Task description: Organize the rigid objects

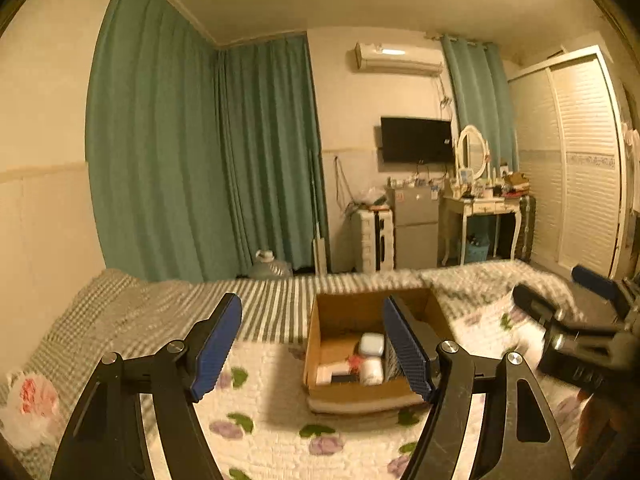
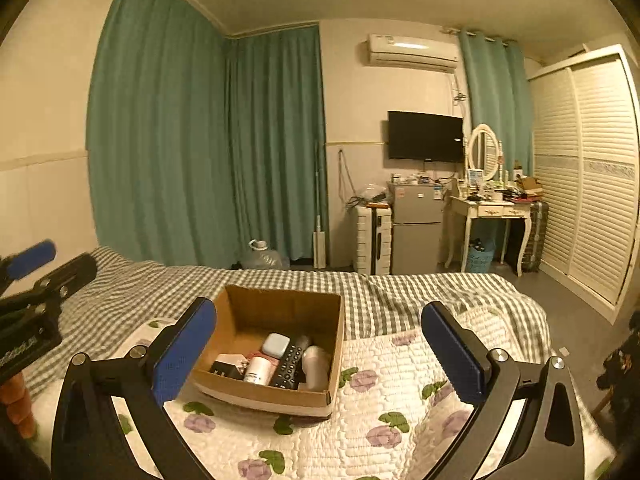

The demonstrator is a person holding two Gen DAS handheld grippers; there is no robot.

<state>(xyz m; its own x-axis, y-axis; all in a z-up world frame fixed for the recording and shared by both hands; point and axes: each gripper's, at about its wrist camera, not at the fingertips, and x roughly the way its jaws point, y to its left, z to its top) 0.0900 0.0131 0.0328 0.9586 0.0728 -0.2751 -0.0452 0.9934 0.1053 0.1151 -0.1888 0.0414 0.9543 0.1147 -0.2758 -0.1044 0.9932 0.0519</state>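
Observation:
An open cardboard box (image 2: 280, 308) sits on the bed's floral quilt (image 2: 360, 432). It holds a black remote (image 2: 289, 366), a pale blue case (image 2: 275, 345), a white cylinder (image 2: 258, 370), a pinkish bottle (image 2: 316, 366) and a small black block (image 2: 220, 369). My right gripper (image 2: 320, 356) is open and empty, held above the quilt just behind the box. My left gripper (image 1: 312, 346) is open and empty, its right finger overlapping the box (image 1: 344, 312) in view. The right gripper also shows in the left wrist view (image 1: 560, 292), and the left gripper in the right wrist view (image 2: 52, 264).
A grey checked blanket (image 2: 400, 292) covers the far half of the bed. Beyond it stand green curtains (image 2: 180, 152), a water jug (image 2: 264, 258), a white suitcase (image 2: 374, 242), a small fridge (image 2: 416, 232), a cluttered dressing table (image 2: 492, 208) and a louvred wardrobe (image 2: 588, 168).

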